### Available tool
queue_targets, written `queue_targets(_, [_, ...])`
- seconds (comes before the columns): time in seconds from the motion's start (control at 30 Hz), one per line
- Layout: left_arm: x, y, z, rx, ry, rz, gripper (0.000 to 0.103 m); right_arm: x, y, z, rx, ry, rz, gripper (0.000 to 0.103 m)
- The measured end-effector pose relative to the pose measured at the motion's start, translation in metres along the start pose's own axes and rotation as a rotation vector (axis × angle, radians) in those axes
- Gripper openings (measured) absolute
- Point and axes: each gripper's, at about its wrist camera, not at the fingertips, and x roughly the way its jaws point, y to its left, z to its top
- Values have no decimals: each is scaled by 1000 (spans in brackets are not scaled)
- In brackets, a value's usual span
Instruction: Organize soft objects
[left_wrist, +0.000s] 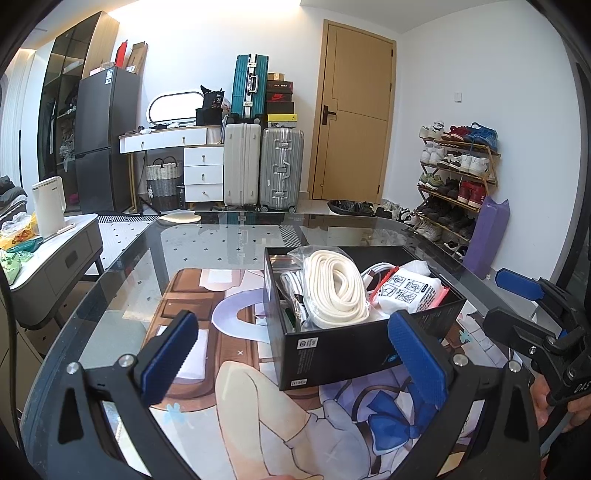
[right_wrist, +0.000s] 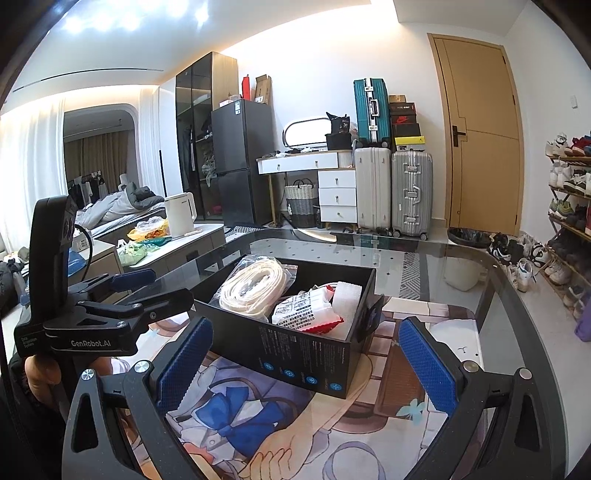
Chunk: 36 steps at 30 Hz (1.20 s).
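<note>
A black cardboard box (left_wrist: 354, 350) with no lid stands on a glass table (left_wrist: 229, 240), partly over a printed anime-style mat (left_wrist: 258, 398) that lies on the glass. The box has small white and blue printing on its outer walls, and one corner flap on the right-hand end, seen from the right wrist camera, stands a little outward. Inside the box lie several soft things close together. The biggest one is a cream-white woven strap (left_wrist: 338, 288), folded in flat loops and packed in a clear plastic bag; it rests along the left part of the box, leaning on the wall. Beside it, touching it, is a white packet (left_wrist: 410, 291) with black drawings and text and a red edge, and behind the packet a piece of white foam (right_wrist: 347, 293) shows. A coiled white cable (left_wrist: 376, 273) can be seen between the strap and the packet. The left gripper (left_wrist: 295, 358) hovers in front of the box with its blue pads wide apart, holding nothing. The right gripper (right_wrist: 310, 365) is also spread wide with nothing between its pads, and it points at the near wall of the box.
</note>
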Motion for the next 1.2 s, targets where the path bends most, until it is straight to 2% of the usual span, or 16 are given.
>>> queue_targets(1.2, [-3, -2, 0, 8, -9, 5, 103, 0, 1, 0, 0, 0, -2, 102])
